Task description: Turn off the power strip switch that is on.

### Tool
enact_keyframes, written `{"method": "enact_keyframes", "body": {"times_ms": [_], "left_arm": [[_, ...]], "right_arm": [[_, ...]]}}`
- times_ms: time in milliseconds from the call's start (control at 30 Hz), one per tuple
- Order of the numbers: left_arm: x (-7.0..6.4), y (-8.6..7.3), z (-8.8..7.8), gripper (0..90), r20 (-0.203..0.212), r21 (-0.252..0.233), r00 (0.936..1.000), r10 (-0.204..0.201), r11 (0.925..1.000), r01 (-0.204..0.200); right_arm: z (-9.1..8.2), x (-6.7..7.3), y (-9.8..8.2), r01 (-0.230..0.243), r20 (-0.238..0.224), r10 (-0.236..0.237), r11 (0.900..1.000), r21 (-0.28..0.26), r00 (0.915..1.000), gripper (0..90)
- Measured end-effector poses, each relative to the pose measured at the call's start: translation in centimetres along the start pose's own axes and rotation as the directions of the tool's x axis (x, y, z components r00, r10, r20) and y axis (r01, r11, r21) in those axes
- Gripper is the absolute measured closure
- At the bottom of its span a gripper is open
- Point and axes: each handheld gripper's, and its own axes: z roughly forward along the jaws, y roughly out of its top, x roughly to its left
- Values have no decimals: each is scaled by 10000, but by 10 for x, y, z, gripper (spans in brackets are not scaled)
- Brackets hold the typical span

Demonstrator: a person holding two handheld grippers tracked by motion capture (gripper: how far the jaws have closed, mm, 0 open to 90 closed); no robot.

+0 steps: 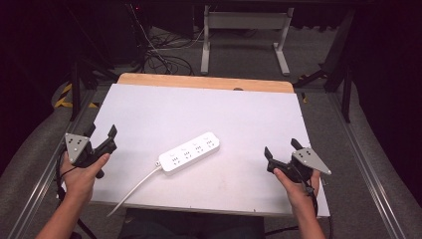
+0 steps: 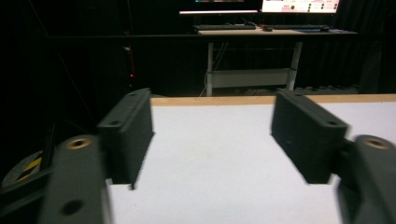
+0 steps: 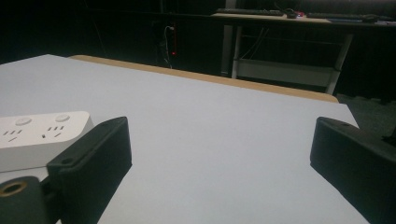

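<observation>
A white table (image 1: 149, 109) with a bare wooden strip along its far edge stands in a dark room. A white power strip (image 1: 190, 152) lies near the middle, angled, its white cord (image 1: 134, 188) running off the near edge. Beyond the table, tangled cables (image 1: 164, 55) lie on the grey floor beside a white-framed desk (image 1: 246, 30) carrying a keyboard (image 2: 225, 27).
</observation>
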Motion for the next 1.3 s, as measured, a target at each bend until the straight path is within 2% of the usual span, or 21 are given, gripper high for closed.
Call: {"method": "enact_keyframes", "body": {"times_ms": [133,200,267,367,400,467,633,967,1067,1167,1300], "left_arm": [[1,1,-1,546,197,50,9997,106,9999,-107],[1,2,-2,656,224,69,9996,142,9999,-144],[3,3,-3,762,449,66,9990,84,9999,-87],[4,5,-6,883,648,197,9979,6,9998,-18],[4,6,-7,899,675,155,9977,13,9999,-23],[5,9,-9,900,935,128,9954,195,9997,-208],[3,12,-11,900,1142,102,9928,373,9992,-387],[2,14,-9,900,1410,519,9894,349,9977,-426],[-2,17,-8,900,1868,986,9808,560,9923,-755],[-6,18,-5,900,2193,1289,9740,563,9879,-861],[-8,19,-1,900,2391,1435,9695,535,9856,-897]], "right_arm": [[0,0,0,19,1,-19,10000,12,10000,62],[0,0,0,33,-28,-33,10000,31,10000,64],[0,0,0,-7,-87,7,10000,50,10000,65],[1,1,0,8,-102,-7,10000,47,9999,67],[1,1,0,7,-125,-6,10000,42,9999,67],[1,1,0,47,-148,-46,10000,41,9999,70],[2,1,0,43,-154,-43,10000,48,9999,71],[1,1,1,46,-162,-45,10000,52,9999,73],[1,1,0,71,-184,-70,10000,62,9998,75],[2,2,0,80,-235,-77,9999,125,9997,82],[1,2,0,50,-273,-47,9999,134,9996,85]]}}
